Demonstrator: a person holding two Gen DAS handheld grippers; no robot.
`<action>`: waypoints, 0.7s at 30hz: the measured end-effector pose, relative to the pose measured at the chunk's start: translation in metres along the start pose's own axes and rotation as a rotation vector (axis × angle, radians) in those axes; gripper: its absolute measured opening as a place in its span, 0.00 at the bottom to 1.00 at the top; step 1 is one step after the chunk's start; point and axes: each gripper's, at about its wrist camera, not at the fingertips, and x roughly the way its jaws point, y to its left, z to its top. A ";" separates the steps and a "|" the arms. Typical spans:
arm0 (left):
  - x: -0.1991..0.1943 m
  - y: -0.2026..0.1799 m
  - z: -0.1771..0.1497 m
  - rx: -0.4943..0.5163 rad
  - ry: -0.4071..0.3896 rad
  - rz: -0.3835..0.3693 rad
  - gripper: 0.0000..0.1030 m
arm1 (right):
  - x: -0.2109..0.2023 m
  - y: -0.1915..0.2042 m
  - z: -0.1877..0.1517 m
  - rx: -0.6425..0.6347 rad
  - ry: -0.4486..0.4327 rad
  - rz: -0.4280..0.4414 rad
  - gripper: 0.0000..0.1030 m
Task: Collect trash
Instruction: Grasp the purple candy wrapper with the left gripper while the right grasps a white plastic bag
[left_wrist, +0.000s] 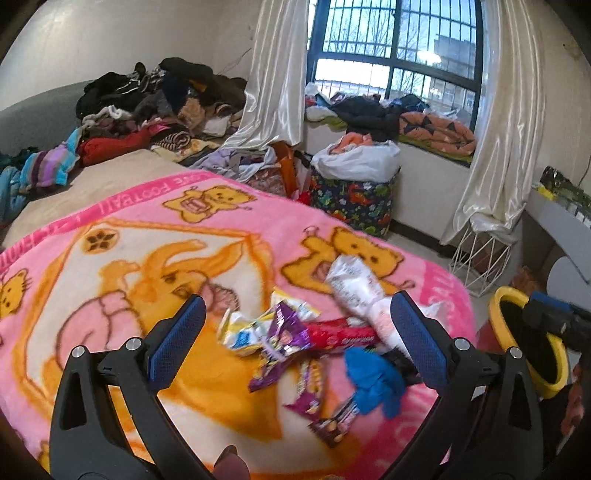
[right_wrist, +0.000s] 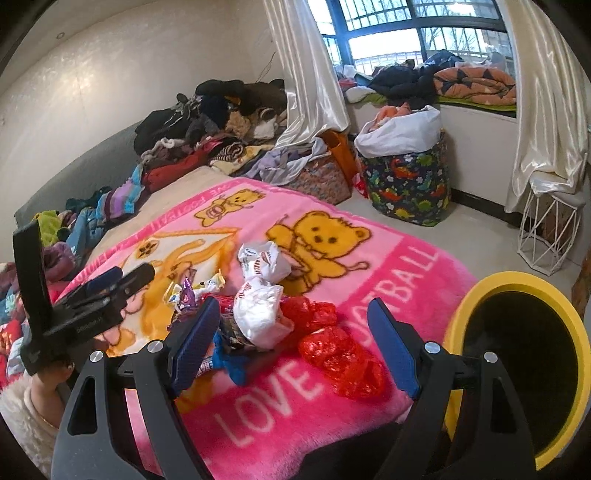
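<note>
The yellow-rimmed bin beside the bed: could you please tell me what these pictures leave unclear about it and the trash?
- Yellow-rimmed round bin: its inside is black shadow in the right wrist view; contents unknown. The left wrist view crops it behind the right claw.
- Crumpled blue wrapper: motion-blurred in the left wrist view.
- Purple foil wrapper: print too small to read.

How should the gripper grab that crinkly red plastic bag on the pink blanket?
Pinch the red bag across its raised, bunched-up middle, coming straight down from above. It lies flat and crumpled on the blanket, so there is no edge to slide under. The right gripper hangs open nearest it, with the yellow bin close by.
</note>
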 end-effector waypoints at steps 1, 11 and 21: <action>0.002 0.003 -0.003 0.001 0.010 0.002 0.89 | 0.004 0.002 0.001 -0.004 0.008 0.002 0.77; 0.026 0.024 -0.027 -0.038 0.121 -0.021 0.78 | 0.041 0.009 0.000 -0.020 0.087 0.040 0.64; 0.045 0.035 -0.038 -0.075 0.200 -0.061 0.60 | 0.087 0.016 0.000 0.013 0.185 0.071 0.46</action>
